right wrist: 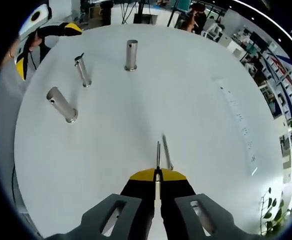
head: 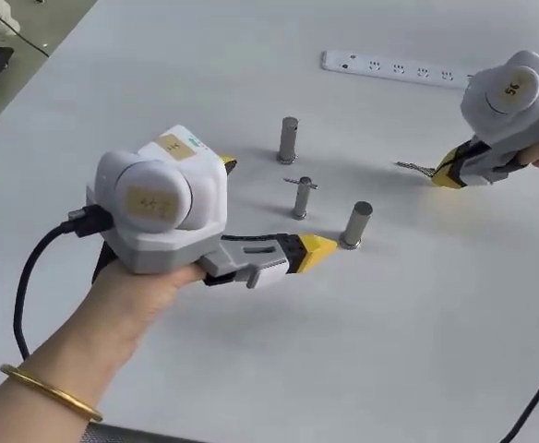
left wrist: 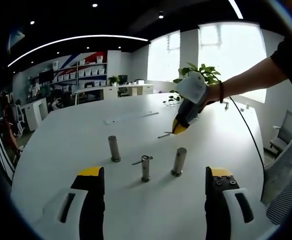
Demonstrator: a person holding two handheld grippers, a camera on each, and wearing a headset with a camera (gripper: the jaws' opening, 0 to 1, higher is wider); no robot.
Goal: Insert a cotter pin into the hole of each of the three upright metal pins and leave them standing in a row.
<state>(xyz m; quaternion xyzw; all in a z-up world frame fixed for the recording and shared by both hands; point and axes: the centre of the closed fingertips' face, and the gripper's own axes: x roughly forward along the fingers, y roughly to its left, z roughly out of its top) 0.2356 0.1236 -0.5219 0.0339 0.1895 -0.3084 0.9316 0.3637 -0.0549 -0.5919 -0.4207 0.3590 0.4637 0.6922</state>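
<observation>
Three upright metal pins stand in a loose row on the white table: a far pin [head: 289,139], a middle pin [head: 301,197] with a cotter pin [head: 300,183] through its top, and a near pin [head: 355,224]. My left gripper [head: 274,204] is open, its jaws spread wide on either side of the middle pin [left wrist: 145,168] and short of it. My right gripper [head: 447,175] hovers to the right of the pins, shut on a loose cotter pin [head: 415,168] that sticks out of its tip [right wrist: 157,152] above the table.
A white power strip [head: 394,69] lies at the back of the table [head: 417,323]. A black cable [head: 29,268] trails from my left gripper toward the front edge. Office desks and shelves stand beyond the table's far side.
</observation>
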